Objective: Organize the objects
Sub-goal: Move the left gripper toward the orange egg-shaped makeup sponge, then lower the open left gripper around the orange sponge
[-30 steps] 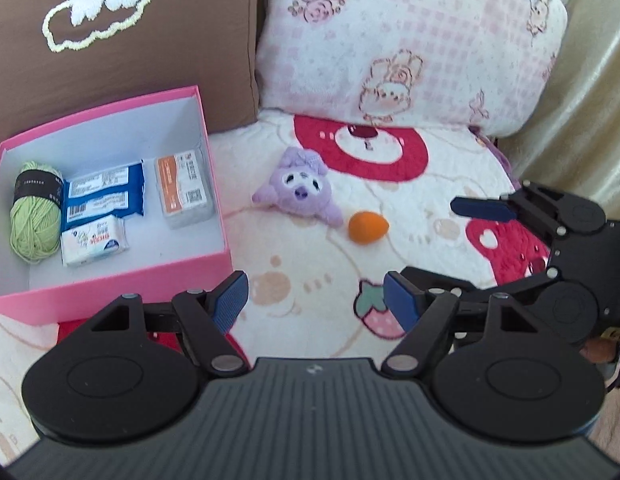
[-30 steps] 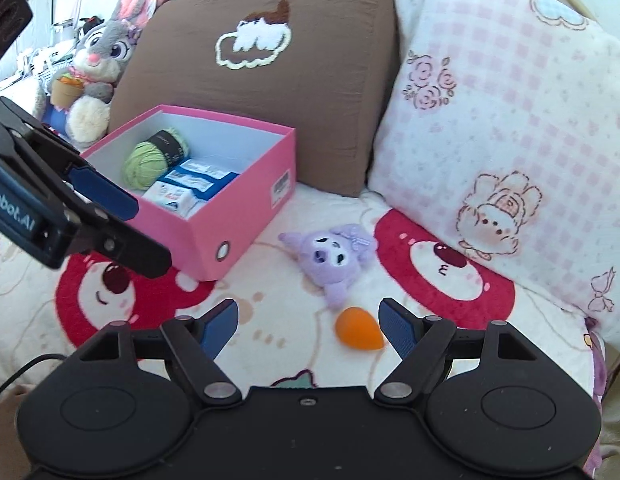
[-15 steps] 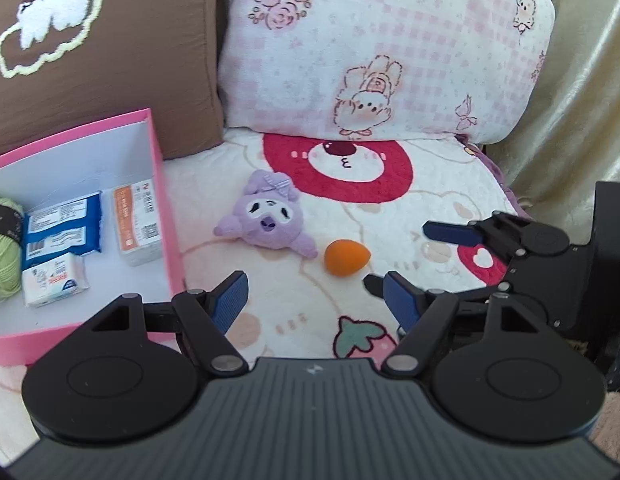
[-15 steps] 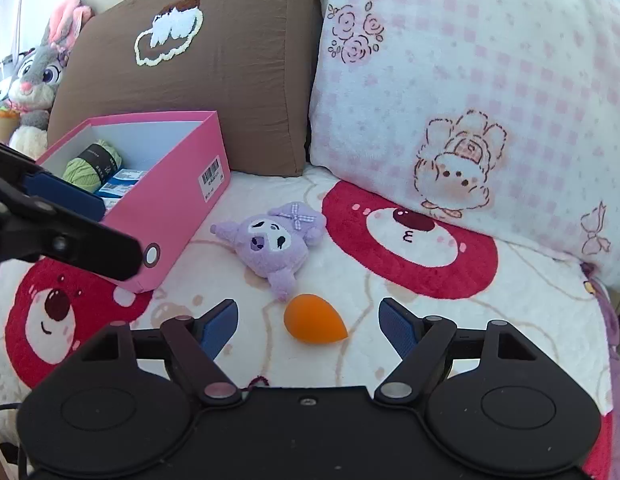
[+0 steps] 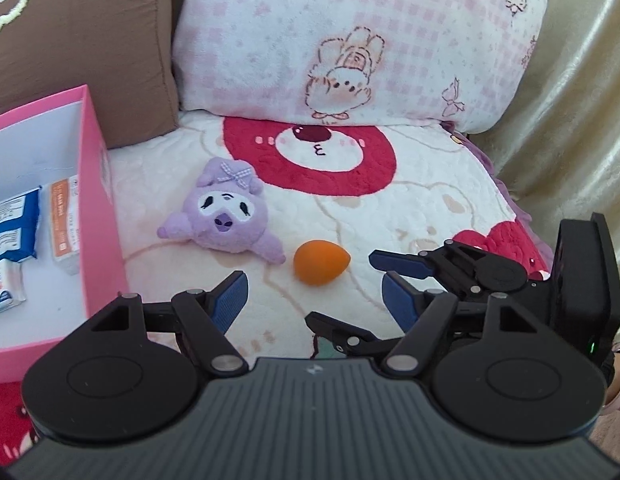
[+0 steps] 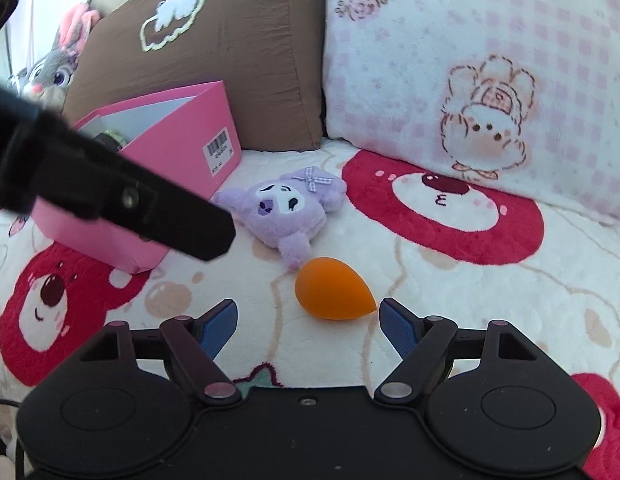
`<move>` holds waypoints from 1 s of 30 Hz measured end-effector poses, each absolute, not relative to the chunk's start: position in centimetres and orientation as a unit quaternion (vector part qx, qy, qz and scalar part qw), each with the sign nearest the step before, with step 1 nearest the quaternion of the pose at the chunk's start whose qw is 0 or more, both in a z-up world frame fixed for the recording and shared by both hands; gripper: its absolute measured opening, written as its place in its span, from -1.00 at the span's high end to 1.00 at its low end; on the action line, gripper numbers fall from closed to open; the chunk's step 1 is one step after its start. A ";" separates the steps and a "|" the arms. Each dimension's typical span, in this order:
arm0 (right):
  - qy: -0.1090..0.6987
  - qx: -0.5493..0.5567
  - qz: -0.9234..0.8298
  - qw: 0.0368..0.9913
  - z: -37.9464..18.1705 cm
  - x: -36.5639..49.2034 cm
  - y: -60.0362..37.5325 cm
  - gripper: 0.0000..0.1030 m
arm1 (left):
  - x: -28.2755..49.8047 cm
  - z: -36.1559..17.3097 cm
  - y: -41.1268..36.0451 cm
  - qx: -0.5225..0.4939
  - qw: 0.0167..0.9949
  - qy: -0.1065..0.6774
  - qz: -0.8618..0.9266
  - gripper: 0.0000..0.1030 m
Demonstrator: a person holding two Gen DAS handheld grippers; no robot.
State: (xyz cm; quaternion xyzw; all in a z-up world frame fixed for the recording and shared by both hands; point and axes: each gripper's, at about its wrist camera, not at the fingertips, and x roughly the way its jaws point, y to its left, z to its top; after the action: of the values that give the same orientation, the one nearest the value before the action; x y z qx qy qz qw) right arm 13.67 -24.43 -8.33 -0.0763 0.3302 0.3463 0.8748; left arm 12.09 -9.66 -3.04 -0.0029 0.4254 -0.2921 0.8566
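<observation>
An orange egg-shaped sponge (image 5: 320, 267) (image 6: 332, 289) lies on the bear-print blanket, just right of a purple plush toy (image 5: 226, 212) (image 6: 286, 208). My left gripper (image 5: 314, 296) is open and empty, with the sponge just ahead of its fingertips. My right gripper (image 6: 306, 322) is also open. The sponge sits close in front of its tips, nearer the right one, and nothing touches it. In the left wrist view the right gripper (image 5: 344, 290) reaches in from the right beside the sponge. A pink box (image 5: 106, 208) (image 6: 182, 140) stands at the left.
The box holds blue-and-white packs (image 5: 10, 224) and an orange-and-white carton (image 5: 64, 224). A brown pillow (image 6: 230, 40) and a pink checked pillow (image 6: 490, 60) stand behind. A grey rabbit plush (image 6: 50, 76) sits far left. One left-gripper finger (image 6: 150, 208) crosses the right wrist view.
Both grippers have come down and closer to the orange sponge. The pink box has slid toward the left edge of both views. Both stay open.
</observation>
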 end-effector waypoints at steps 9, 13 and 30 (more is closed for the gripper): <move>0.346 -0.066 0.330 0.876 -10.5 14.9 -23.9 -0.59 | 13.7 -5.7 -10.9 0.003 0.860 0.414 -0.297 -0.30; 0.351 -0.049 0.331 0.874 -11.0 15.2 -24.5 -0.59 | 13.8 -7.0 -11.3 0.010 0.865 0.412 -0.287 -0.20; 0.338 -0.058 0.347 0.873 -11.1 15.3 -24.5 -0.58 | 14.2 -8.8 -12.8 -0.034 0.852 0.415 -0.316 0.40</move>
State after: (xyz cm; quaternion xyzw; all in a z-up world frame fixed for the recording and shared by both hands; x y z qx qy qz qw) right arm 15.27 -24.53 -11.11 -0.0578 0.3378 0.3466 0.8732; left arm 14.20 -12.81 -8.76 -0.0336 0.4147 -0.3165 0.8525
